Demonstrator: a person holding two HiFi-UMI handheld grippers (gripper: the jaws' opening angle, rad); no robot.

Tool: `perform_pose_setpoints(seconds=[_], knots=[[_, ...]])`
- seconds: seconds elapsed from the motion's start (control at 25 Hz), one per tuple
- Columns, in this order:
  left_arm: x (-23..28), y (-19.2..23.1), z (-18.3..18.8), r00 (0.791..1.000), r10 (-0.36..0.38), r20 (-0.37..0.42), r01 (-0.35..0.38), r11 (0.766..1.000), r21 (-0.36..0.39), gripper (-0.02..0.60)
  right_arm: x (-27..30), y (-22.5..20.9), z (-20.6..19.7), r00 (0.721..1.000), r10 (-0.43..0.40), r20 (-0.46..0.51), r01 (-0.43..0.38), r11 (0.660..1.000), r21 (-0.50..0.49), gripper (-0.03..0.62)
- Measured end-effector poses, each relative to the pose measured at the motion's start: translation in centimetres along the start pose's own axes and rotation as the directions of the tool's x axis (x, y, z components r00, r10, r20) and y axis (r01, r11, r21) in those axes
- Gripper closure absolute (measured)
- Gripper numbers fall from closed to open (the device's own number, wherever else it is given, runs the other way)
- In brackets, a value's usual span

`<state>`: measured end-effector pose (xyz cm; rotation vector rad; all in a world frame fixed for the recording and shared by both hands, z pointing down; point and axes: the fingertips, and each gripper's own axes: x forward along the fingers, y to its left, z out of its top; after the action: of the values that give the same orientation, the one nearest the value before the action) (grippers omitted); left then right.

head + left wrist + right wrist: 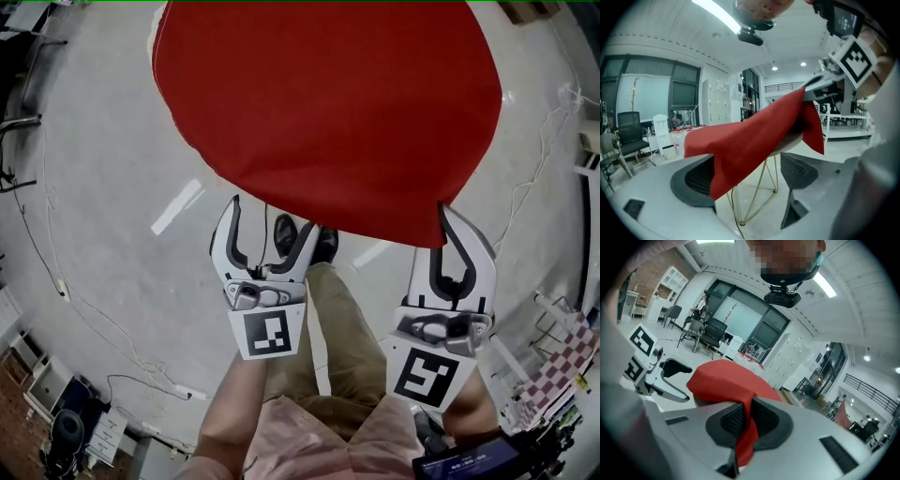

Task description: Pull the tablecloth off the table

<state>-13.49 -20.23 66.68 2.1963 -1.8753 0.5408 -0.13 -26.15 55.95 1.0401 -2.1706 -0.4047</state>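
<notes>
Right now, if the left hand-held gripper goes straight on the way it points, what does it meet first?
Most likely the red tablecloth: its hanging edge lies just ahead of the left hand-held gripper, jaws apart.

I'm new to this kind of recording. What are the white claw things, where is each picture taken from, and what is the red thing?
There is no robot here: a person holds a two-jaw gripper in each hand. The head view comes from a camera on the person's head, looking down at the left gripper, the right gripper and a red tablecloth spread over a round table. The other two views come from cameras riding on each gripper, looking along its jaws. The right gripper's jaws are shut on the tablecloth's edge. The left gripper's jaws stand apart and hold nothing; the cloth's hanging edge is close in front of them, with the table's gold wire legs below.
</notes>
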Motion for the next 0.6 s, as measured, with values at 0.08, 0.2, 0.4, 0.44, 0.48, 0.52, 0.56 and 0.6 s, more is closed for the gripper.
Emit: perform_pose_setpoints(seconds=[0.08, 0.2, 0.4, 0.44, 0.48, 0.52, 0.56, 0.6], knots=[[0.1, -0.5, -0.3, 1.000, 0.003, 0.000, -0.003, 0.998, 0.057, 0.164, 0.3, -0.2, 0.6, 1.000, 0.016, -0.005, -0.016, 0.999, 0.031, 0.569], [0.4, -0.3, -0.6, 0.997, 0.071, -0.005, -0.069, 0.986, 0.149, 0.155, 0.6, -0.5, 1.4, 1.000, 0.031, 0.002, -0.031, 0.998, 0.055, 0.569], [1.9, 1.3, -0.7, 0.988, 0.157, 0.000, -0.155, 0.975, 0.160, 0.149, 0.6, -0.6, 2.1, 0.998, 0.049, 0.028, -0.051, 0.995, 0.091, 0.569], [2.3, 1.6, -0.6, 0.986, 0.164, -0.003, -0.162, 0.976, 0.148, 0.149, 0.6, -0.6, 2.2, 0.998, 0.050, 0.035, -0.053, 0.994, 0.093, 0.569], [2.5, 2.0, -0.4, 0.986, 0.169, -0.004, -0.167, 0.976, 0.143, 0.149, 0.6, -0.7, 2.2, 0.998, 0.051, 0.041, -0.054, 0.994, 0.092, 0.569], [2.6, 2.3, -0.2, 0.985, 0.172, -0.005, -0.169, 0.974, 0.148, 0.149, 0.7, -0.6, 2.2, 0.998, 0.052, 0.045, -0.056, 0.994, 0.089, 0.569], [2.6, 2.6, -0.1, 0.985, 0.173, -0.004, -0.170, 0.972, 0.160, 0.149, 0.7, -0.6, 2.3, 0.997, 0.054, 0.048, -0.058, 0.995, 0.085, 0.569], [2.6, 2.9, -0.1, 0.985, 0.174, -0.004, -0.171, 0.970, 0.172, 0.149, 0.7, -0.6, 2.3, 0.997, 0.057, 0.050, -0.061, 0.995, 0.079, 0.569]])
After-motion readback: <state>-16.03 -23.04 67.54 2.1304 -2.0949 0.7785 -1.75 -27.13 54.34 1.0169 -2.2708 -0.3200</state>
